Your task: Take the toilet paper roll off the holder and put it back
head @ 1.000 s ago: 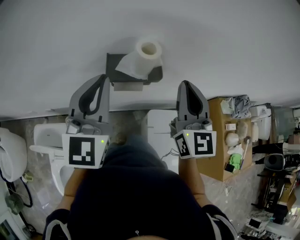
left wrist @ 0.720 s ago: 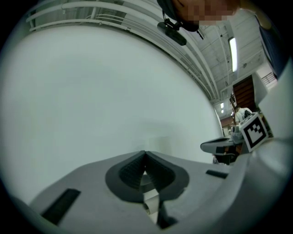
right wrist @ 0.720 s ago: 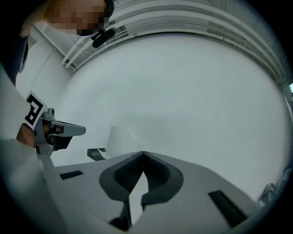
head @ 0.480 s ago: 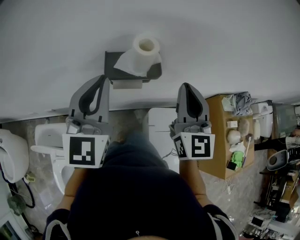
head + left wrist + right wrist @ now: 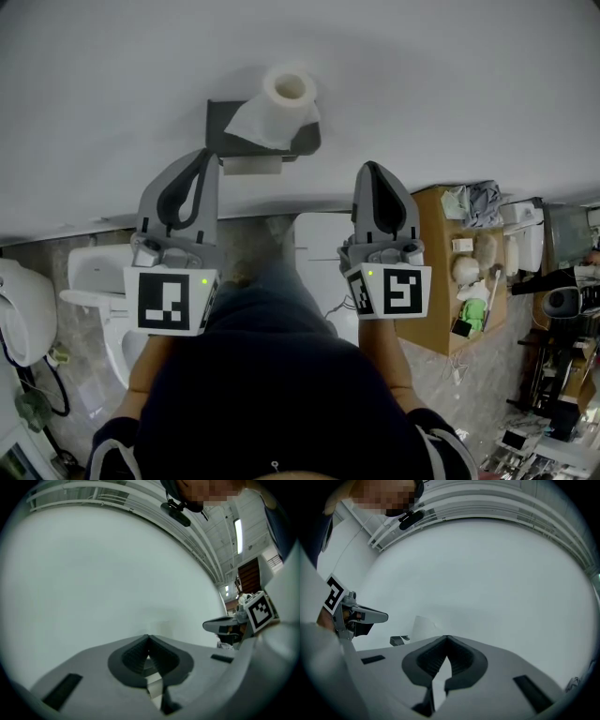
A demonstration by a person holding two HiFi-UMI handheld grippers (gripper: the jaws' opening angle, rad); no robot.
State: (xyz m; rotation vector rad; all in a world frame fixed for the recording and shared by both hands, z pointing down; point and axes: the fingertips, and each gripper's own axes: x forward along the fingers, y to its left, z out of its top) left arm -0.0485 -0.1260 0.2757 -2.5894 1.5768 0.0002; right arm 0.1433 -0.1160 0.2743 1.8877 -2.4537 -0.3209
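A white toilet paper roll [image 5: 285, 105] sits on a dark grey wall holder [image 5: 223, 141], with a loose sheet hanging off its front. Part of the roll [image 5: 423, 626] and of the holder [image 5: 399, 641] shows in the right gripper view, left of the jaws. My left gripper [image 5: 202, 155] points at the white wall below and left of the holder, its jaws together and empty. My right gripper [image 5: 368, 167] is level with it, right of the holder, also shut with nothing in it. Neither gripper touches the roll. In the left gripper view my left gripper [image 5: 148, 637] faces bare wall.
A white toilet [image 5: 94, 300] stands at the lower left and a white bin [image 5: 321, 253] below the holder. A wooden shelf unit [image 5: 464, 281] with small items is at the right, cluttered gear [image 5: 553, 375] beyond it. The person's dark-clothed body [image 5: 272, 394] fills the bottom.
The roll and holder have drifted slightly up and left in the head view as the head shifted. Both grippers stay put and shut.
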